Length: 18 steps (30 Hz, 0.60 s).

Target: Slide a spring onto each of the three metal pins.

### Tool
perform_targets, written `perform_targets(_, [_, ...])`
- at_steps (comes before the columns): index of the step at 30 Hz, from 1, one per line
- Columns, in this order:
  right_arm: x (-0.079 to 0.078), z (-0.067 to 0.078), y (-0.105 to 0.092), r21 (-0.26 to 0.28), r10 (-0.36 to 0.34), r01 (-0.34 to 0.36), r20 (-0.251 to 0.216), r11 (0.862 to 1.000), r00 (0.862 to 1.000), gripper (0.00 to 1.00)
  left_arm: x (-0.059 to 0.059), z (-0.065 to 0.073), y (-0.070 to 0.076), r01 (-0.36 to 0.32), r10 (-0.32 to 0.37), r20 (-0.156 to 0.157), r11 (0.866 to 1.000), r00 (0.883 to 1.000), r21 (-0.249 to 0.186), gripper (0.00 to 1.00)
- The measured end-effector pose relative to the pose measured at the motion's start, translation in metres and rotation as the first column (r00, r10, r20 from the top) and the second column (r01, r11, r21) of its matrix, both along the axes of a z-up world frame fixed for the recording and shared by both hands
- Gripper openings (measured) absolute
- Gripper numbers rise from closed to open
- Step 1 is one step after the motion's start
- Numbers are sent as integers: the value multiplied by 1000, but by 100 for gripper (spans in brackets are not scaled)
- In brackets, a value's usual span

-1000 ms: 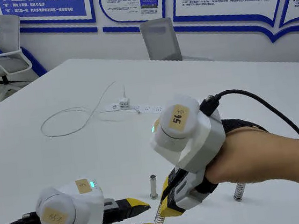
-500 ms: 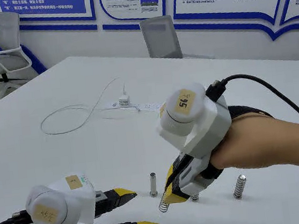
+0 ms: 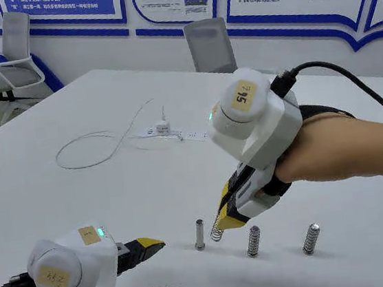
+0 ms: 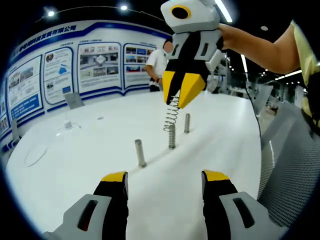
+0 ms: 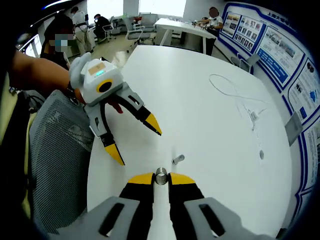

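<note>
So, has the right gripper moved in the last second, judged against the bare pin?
Yes. The right gripper, shut on a spring, has risen: its tips were below the base of the bare pin, now level with its top.

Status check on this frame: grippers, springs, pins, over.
Right gripper shut on spring, beside bare pin. Left gripper open, low, apart. Springs already on other two pins. Nothing blocks the pin.

Shiny metal spring (image 3: 217, 232), matt table (image 3: 101, 202)

White table (image 3: 114, 194), silvery spring (image 4: 171, 114), right tool (image 4: 178, 94) — black, yellow tips
</note>
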State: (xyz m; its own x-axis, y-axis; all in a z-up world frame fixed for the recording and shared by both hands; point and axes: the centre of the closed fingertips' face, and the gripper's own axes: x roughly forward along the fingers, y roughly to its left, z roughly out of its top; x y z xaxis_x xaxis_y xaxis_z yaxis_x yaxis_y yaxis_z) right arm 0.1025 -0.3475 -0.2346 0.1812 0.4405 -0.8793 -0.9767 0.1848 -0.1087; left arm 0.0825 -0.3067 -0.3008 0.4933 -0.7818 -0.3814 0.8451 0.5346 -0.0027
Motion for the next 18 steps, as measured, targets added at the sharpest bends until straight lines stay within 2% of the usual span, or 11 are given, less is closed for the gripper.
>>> perform_targets(8, [21,6,3,-14,-8,8,18,1000,1000,12,0,-2,-2,-4,4,-2,1000,1000,-1,65])
perform_targets(18, [36,-5,15,-44,3,-2,10,999,1000,12,2,-1,0,-16,16,-5,1000,1000,-3,69])
